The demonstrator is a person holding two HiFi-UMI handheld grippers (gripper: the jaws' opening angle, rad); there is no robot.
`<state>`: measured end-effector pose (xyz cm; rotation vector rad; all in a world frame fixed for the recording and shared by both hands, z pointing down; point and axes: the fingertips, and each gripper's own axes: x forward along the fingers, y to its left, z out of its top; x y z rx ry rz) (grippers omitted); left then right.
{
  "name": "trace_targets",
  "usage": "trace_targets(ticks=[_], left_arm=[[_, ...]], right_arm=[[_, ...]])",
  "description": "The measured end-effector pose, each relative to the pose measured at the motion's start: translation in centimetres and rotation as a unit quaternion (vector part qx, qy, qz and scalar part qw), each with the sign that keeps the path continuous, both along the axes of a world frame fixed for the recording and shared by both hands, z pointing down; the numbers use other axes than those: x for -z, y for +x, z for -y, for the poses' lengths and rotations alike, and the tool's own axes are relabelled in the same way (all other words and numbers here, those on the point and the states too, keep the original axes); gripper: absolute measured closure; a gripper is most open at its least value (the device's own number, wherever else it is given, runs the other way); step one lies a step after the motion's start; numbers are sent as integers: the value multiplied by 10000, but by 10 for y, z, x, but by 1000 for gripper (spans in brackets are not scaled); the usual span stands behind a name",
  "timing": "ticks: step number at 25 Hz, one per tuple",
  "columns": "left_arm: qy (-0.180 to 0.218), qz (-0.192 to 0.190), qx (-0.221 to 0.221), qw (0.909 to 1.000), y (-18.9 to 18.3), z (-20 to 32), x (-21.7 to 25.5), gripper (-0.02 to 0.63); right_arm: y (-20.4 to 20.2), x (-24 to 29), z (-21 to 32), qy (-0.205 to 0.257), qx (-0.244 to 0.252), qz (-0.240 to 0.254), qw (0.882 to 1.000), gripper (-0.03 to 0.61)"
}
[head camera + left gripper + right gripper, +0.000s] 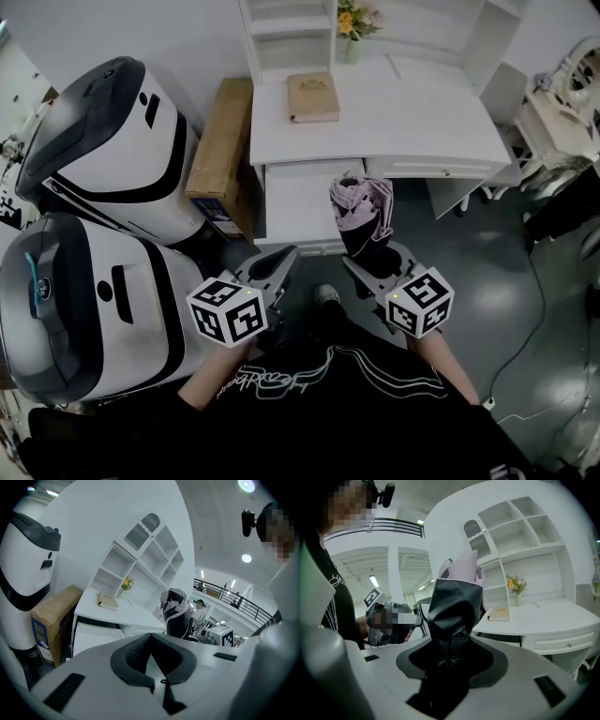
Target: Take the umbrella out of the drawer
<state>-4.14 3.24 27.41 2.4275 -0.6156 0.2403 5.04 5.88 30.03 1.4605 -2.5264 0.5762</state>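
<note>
Right gripper point(452, 662) clamps crumpled black-pink fabric umbrella point(457, 597).

left claw point(150, 636): closed, empty | umbrella point(177, 615): upright beside desk point(133, 617) | book point(108, 602): on desk

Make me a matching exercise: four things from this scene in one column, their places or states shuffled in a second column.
Column one:
1 umbrella
2 book
3 drawer
4 cardboard box

Column two:
A lying on the desk top
B pulled open
C held in the right gripper
D standing beside the desk

Pairs: 1-C, 2-A, 3-B, 4-D.
</note>
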Motion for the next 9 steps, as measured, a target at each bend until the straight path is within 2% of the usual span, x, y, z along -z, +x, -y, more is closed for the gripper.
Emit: trace_targets(ticks=[9], left_arm=[[15,42,-51,10000,14,-3,-2,594]], right_arm=[[15,-3,-5,-3,-68,2,10000,370]])
